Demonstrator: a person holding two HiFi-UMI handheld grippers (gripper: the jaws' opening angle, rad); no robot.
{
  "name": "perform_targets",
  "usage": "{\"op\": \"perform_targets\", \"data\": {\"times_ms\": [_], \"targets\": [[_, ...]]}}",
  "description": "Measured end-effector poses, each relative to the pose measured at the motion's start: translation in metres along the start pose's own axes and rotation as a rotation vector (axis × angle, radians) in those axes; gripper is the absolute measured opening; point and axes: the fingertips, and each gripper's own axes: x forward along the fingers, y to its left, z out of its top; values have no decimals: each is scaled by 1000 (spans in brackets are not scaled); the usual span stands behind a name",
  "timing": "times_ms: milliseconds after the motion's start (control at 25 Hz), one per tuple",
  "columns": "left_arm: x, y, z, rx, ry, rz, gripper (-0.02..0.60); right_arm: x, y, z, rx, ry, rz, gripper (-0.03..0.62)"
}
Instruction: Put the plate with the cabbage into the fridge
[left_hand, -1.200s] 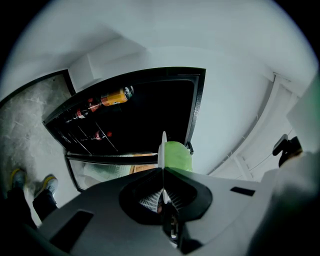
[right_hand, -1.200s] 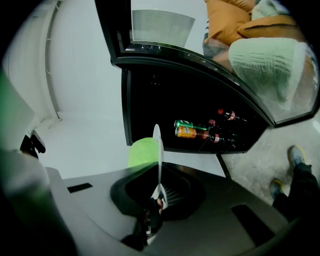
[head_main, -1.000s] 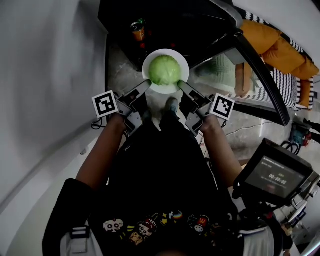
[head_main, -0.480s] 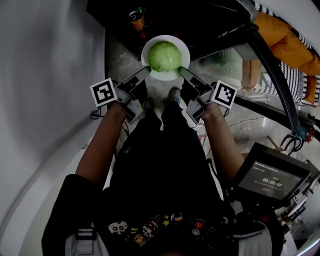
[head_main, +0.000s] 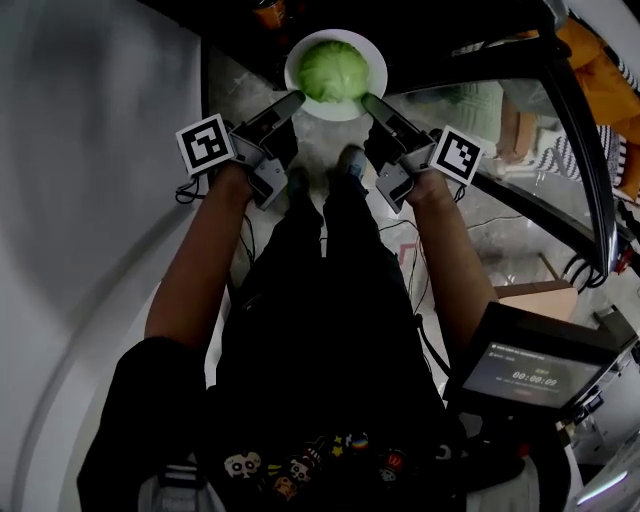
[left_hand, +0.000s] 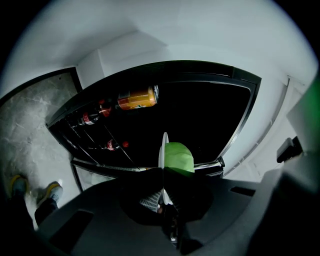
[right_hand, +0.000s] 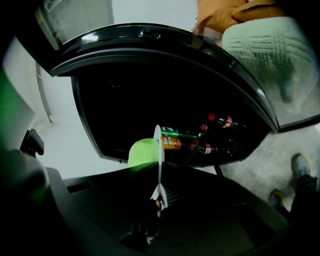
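1. The fridge (head_main: 450, 35) stands open straight ahead of me, its inside dark. I can't pick out a bare shelf in that dark from any view.
2. Its glass door (head_main: 530, 140) is swung out to my right. That leaves the mouth clear in front of both hands.
3. My left tongs (head_main: 293, 99) are pinched onto the plate's left rim. My right tongs (head_main: 367, 99) are pinched onto its right rim. Each gripper view shows the jaws pressed onto the thin white edge with nothing else between them.
4. The plate (head_main: 345, 111) hangs between the two tips, in the air at the fridge's mouth and not yet resting on anything. It spans left to right across my reach, and it looks about level.
5. The cabbage (head_main: 330, 70) sits in the middle of the plate, inboard of both tips and touching neither.
6. An orange can (left_hand: 136, 98) and some small bottles (left_hand: 90, 119) stand on the fridge's left side, left of where the plate is headed.
7. The relation that counts is this: the opening lies directly beyond the plate, and both hands are equally near it. I judge the next push should go straight forward with both arms together. If one hand leads, the plate will tilt and the round cabbage may roll.
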Motion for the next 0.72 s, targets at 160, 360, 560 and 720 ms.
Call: {"op": "perform_targets", "data": {"times_ms": [160,360,560,720], "targets": [[2,-2,-1,2,-22,-2,9,3,0,1,11,6,19,20],[1,-1,-3,8,-41,12,9,1,-4,-2,28,10,28,20],[0,-5,-2,24,-58,19,9,3,-2,-1,32,12,39,20],[-2,-7,-3,32,-67,26,9,1,1,0,22,15,39,20]]}}
